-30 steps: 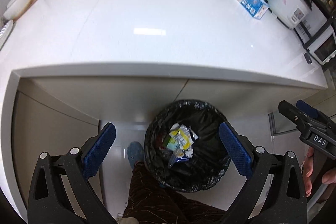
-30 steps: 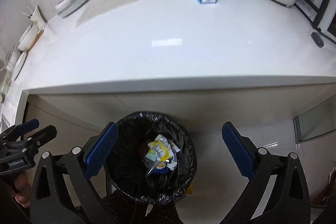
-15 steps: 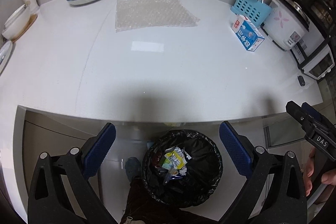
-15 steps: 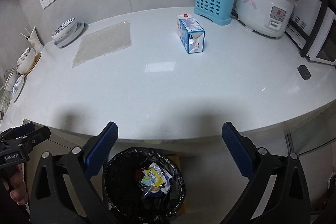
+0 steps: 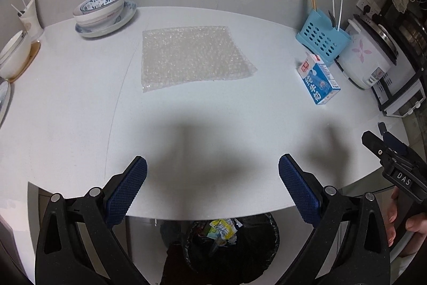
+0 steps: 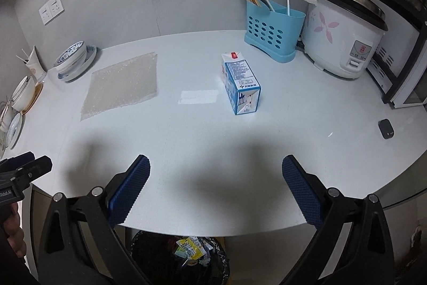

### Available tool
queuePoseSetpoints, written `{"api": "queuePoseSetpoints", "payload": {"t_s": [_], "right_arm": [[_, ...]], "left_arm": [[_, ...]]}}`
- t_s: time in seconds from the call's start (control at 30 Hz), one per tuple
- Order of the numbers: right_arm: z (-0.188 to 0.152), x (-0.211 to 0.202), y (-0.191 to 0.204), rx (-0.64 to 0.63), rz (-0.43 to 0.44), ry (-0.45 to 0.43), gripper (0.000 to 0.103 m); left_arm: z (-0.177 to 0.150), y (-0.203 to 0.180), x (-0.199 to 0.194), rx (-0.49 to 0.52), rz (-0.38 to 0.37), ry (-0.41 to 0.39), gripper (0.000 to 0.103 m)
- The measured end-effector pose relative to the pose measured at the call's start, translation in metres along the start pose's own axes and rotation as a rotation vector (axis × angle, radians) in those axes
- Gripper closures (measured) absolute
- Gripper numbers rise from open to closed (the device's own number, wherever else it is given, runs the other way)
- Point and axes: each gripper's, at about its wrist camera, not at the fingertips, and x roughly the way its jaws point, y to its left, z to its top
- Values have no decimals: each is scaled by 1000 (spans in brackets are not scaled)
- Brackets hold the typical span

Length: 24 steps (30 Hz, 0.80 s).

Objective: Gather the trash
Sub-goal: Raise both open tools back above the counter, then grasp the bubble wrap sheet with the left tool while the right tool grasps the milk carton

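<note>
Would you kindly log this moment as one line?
left gripper: open, empty | right gripper: open, empty | bubble wrap, milk carton: on counter | bin: holds wrappers

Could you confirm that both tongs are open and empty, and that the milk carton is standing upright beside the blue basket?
Not quite: the carton lies on its side, as the right wrist view shows. Both the left tongs and right tongs are open and empty, and the basket is beside it.

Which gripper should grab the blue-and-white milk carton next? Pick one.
Right. The blue-and-white milk carton lies nearly straight ahead of the open right gripper; from the left gripper it sits far to the right.
</note>
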Motion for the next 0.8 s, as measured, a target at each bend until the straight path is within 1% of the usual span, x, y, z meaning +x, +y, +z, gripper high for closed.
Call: {"api": "queuePoseSetpoints", "payload": {"t_s": [0.2,0.37,0.47,0.6,0.8], "right_arm": [[38,28,-5,11,-26,9,8],[66,59,-13,31,-48,32,8],[81,78,-17,38,-60,45,8],[95,101,-23,60,-55,61,8],[108,132,-28,87,-53,82,8]], "left_arm": [[44,13,17,-4,9,0,6],[74,29,45,-21,18,26,6],[88,38,64,-33,25,49,6],[104,50,90,-43,41,73,6],[119,71,128,-67,43,115,6]]}}
